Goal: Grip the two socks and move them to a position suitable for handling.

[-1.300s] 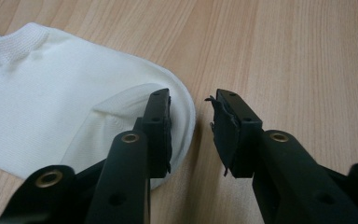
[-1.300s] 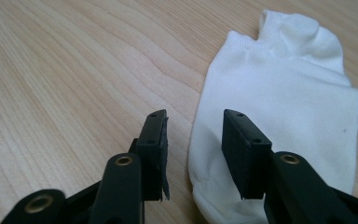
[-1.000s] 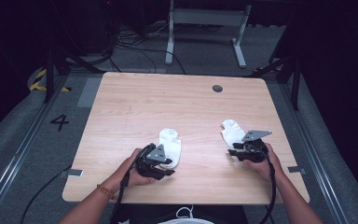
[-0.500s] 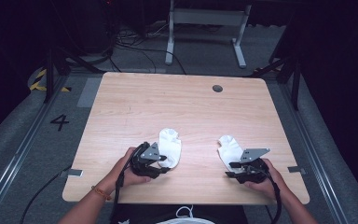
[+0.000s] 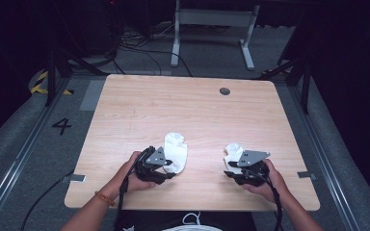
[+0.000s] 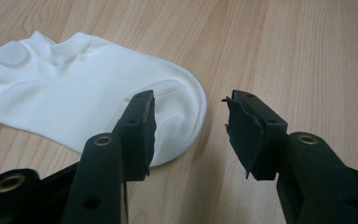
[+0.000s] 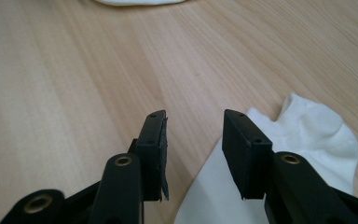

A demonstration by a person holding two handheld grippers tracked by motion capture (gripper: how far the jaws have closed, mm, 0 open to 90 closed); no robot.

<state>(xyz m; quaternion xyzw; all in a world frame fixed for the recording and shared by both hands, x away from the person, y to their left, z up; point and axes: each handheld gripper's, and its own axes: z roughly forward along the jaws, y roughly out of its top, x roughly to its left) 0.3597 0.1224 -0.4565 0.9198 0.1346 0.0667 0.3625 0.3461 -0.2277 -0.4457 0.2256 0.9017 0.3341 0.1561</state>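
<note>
Two white ankle socks lie on the wooden table, one in front of each hand. The left sock lies flat with its long axis running away from the person, cuff at the far end and toe at the near end. The left gripper sits at that near end; in the left gripper view its jaws have just been opening and stand about half apart, one pad over the toe edge of the sock, the other over bare wood, nothing pinched between them.

The right sock is bunched rather than flat, and lies just ahead of the right gripper. In the right gripper view its jaws have just been closing a little but remain apart and hold nothing, while the sock lies under and beside one jaw, off to one side of the gap.

Each hand is nearest its own sock. Any grasp of the left sock would likely start at the toe, in line with its length.
</note>
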